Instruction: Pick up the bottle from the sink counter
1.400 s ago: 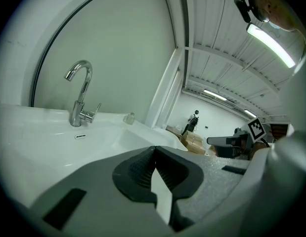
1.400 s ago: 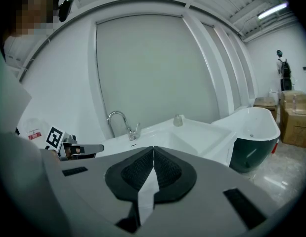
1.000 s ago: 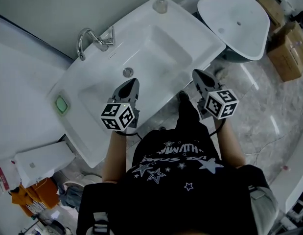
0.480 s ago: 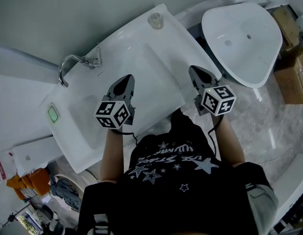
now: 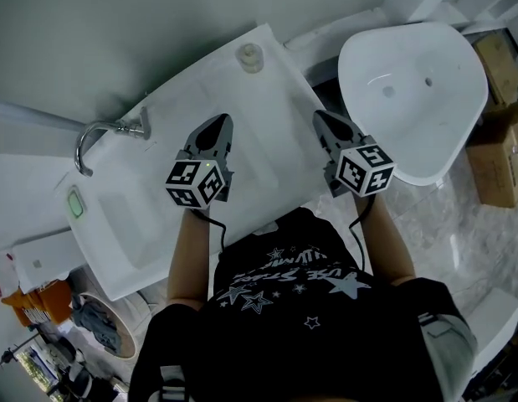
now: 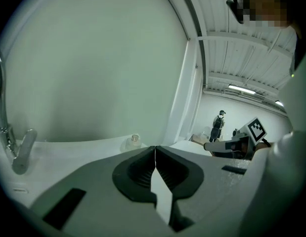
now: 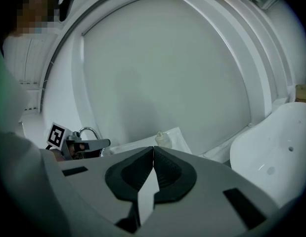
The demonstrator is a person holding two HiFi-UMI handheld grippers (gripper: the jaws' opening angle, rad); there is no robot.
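The small translucent bottle (image 5: 249,55) is sitting on the white sink counter (image 5: 179,95), probably light and slick: grip mid-body. The left claw (image 6: 155,149) and right claw (image 7: 153,149) are hanging closed, empty.

Left gripper (image 6: 155,148), jaws together and empty, bottle (image 6: 135,141) beyond on the sink counter (image 6: 78,149), faucet (image 6: 20,153) at left
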